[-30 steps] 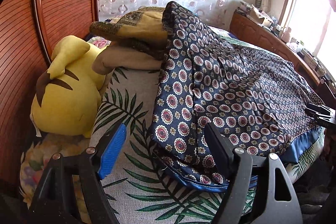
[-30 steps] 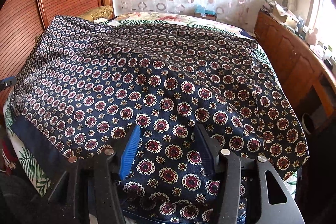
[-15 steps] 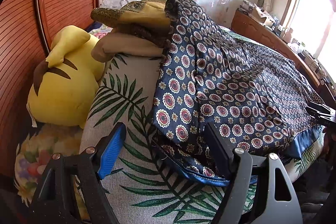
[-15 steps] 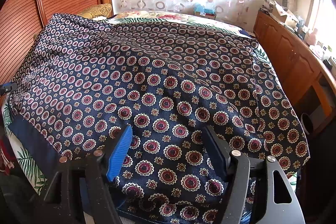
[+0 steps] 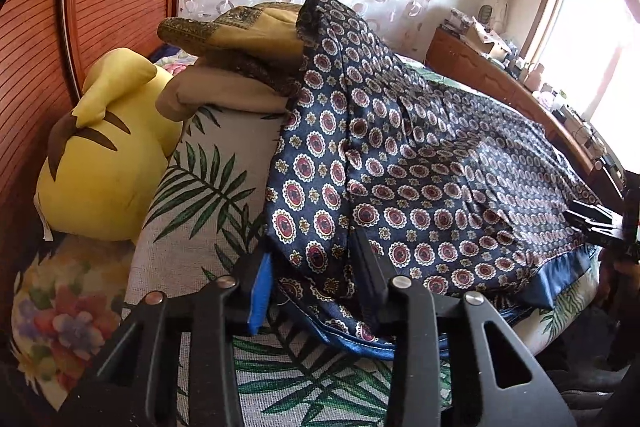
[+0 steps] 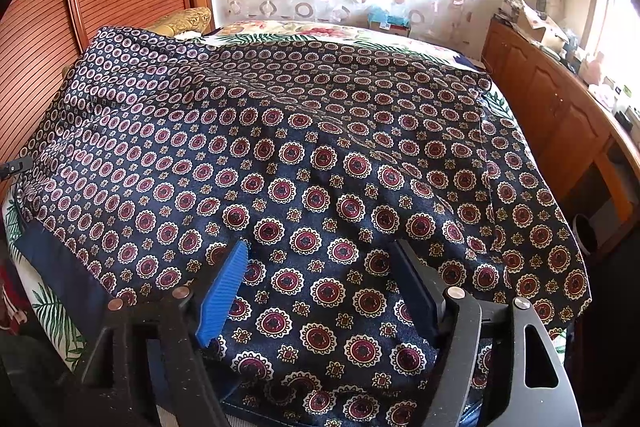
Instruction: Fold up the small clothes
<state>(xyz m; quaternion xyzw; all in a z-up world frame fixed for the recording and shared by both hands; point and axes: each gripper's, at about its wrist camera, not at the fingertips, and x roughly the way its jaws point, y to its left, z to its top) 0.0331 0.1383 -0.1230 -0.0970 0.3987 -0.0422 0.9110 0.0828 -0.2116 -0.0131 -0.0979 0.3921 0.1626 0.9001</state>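
While lying spread over the bed (image 6: 496, 99), the navy medallion-print garment (image 6: 304, 155) is rumpling.
Left gripper (image 5: 312, 279) is closing around its hem; right gripper (image 6: 324, 287) jaws are spreading wide.

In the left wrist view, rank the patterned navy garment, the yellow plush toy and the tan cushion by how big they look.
1. Patterned navy garment
2. Yellow plush toy
3. Tan cushion, partly hidden and farther off, so its rank is unsure.

Right gripper (image 6: 320, 291) opening above patterned garment (image 6: 304, 163) spread on bed (image 6: 52, 311).
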